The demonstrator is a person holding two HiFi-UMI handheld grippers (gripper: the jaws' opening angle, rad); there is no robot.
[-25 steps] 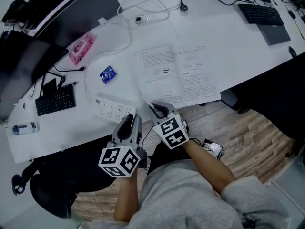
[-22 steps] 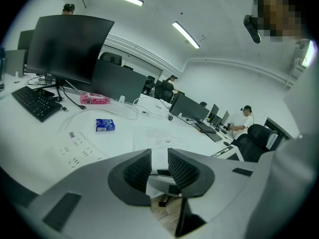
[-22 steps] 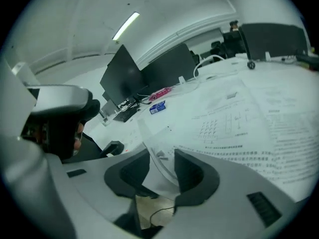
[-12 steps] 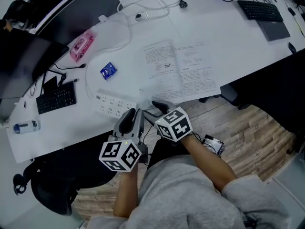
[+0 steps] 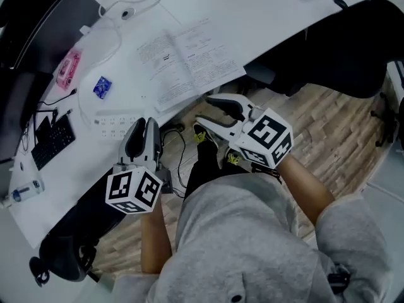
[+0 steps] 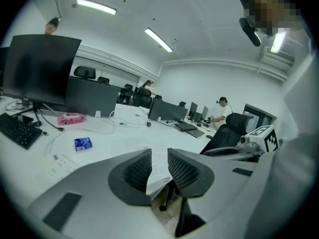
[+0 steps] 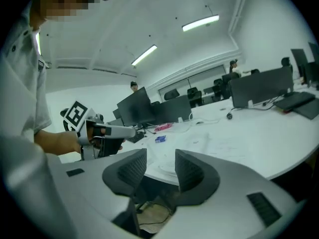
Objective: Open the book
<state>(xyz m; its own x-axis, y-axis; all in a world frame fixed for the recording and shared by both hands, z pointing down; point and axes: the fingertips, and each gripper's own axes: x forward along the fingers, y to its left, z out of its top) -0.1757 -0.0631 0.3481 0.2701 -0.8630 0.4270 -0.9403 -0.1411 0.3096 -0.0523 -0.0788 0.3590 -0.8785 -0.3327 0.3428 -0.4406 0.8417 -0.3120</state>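
Note:
The book [image 5: 189, 59] lies open and flat on the white desk [image 5: 265, 17], pages up, near the desk's front edge. Both grippers hang off the desk above the person's lap, apart from the book. My left gripper [image 5: 144, 126] points at the desk edge, its pads a narrow gap apart with nothing held; the left gripper view [image 6: 159, 153] shows the book's pages [image 6: 158, 176] far beyond that gap. My right gripper [image 5: 205, 110] is wide apart and closing, with nothing between its fingers; the right gripper view [image 7: 160, 156] shows the book [image 7: 219, 146] well ahead on the desk.
A white power strip [image 5: 113, 124], a blue packet [image 5: 102, 87], a pink case [image 5: 68, 68], a black keyboard [image 5: 53, 141] and white cables lie left of the book. Monitors stand behind them. Below the desk are a wooden floor [image 5: 328, 125] and a black chair [image 5: 63, 245].
Both grippers pulled back from the desk edge and rose over the lap, the right one farther. The right gripper's jaws, nearly shut at the book's near edge, have spread wide.

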